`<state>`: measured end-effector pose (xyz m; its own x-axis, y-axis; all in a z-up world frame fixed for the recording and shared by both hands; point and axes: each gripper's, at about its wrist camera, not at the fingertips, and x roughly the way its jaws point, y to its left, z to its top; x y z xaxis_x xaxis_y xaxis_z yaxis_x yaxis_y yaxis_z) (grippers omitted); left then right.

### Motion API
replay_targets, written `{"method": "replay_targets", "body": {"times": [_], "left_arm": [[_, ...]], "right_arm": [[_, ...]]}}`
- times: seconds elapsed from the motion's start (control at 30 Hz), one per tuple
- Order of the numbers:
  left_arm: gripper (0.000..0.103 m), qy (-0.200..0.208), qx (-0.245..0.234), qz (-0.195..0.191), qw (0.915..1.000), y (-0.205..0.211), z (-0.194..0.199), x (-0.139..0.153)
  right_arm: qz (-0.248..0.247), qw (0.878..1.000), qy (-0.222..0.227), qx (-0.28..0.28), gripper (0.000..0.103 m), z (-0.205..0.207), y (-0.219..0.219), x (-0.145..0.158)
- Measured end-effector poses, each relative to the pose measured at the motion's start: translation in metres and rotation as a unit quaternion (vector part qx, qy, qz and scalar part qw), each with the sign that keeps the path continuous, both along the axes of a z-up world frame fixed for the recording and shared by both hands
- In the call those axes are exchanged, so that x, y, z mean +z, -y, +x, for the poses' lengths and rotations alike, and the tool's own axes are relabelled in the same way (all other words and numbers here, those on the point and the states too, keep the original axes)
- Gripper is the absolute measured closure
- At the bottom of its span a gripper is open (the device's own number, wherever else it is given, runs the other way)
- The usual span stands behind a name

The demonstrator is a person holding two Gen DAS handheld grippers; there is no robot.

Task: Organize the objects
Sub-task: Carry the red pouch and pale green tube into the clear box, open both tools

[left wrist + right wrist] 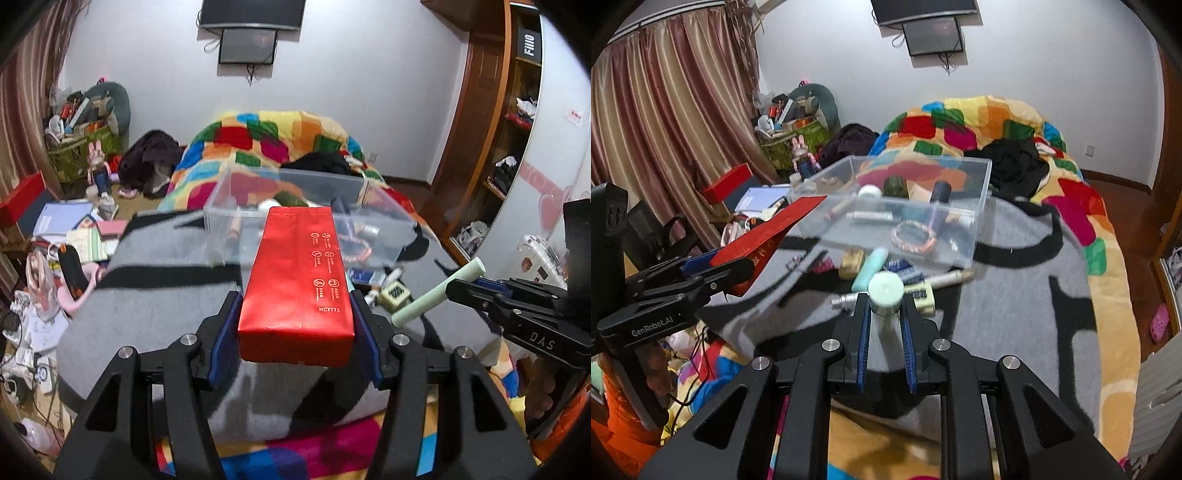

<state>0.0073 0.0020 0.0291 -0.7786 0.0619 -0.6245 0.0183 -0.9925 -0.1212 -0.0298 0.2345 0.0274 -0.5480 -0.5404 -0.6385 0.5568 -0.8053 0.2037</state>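
You hold two things clear of the bed at once. The left gripper (297, 325) has its jaws about half spread and pressed on both long sides of the flat red rectangular box with white printing (295, 280). The right gripper (885, 325) has its jaws drawn narrow around the pale green cylindrical tube with a silvery collar (884, 295).

The step in hand looks like carrying both to the clear plastic storage bin (979, 236), which sits on the grey-and-black blanket (1015, 314) ahead of both grippers and already holds a braided bracelet, small bottles and tubes.

- Lift the red box's far end over the bin's near wall before you lower it. That end already overlaps the wall in the left wrist view, so a level push would likely shove the bin.
- The red box's long axis runs straight away from the left gripper toward the bin. You hold it near the close end, so most of it overhangs. In the right wrist view it climbs from the jaws up toward the bin rim. Keep the grip firm, since that overhang may make it droop or pivot.
- The pale green tube's long axis lies along the right gripper's fingers, its rounded green end pointing forward at the bin. In the left wrist view it slants up and to the right.
- Bring one hand in at a time so the grippers do not collide over the bin, and set each item on a bare patch of its floor.
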Motion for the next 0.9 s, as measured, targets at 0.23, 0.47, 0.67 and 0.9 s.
{"method": "replay_targets", "body": {"times": [0.23,0.47,0.67,0.9], "left_arm": [[0.046,-0.024,0.001,-0.013,0.9996,0.006,-0.017,0.020],[0.046,-0.026,0.007,-0.006,0.9996,0.020,-0.051,0.028],[0.046,-0.010,0.006,0.003,0.9999,0.028,-0.091,0.025],[0.046,0.025,0.009,-0.011,0.9996,0.028,-0.134,0.007]], "right_arm": [[-0.005,0.999,-0.042,-0.013,0.089,-0.014,0.004,0.032],[-0.005,0.996,-0.079,-0.040,0.089,-0.039,0.010,0.057],[0.036,0.993,-0.092,-0.067,0.089,-0.073,0.023,0.055],[0.098,0.991,-0.061,-0.069,0.089,-0.110,0.046,0.021]]}}
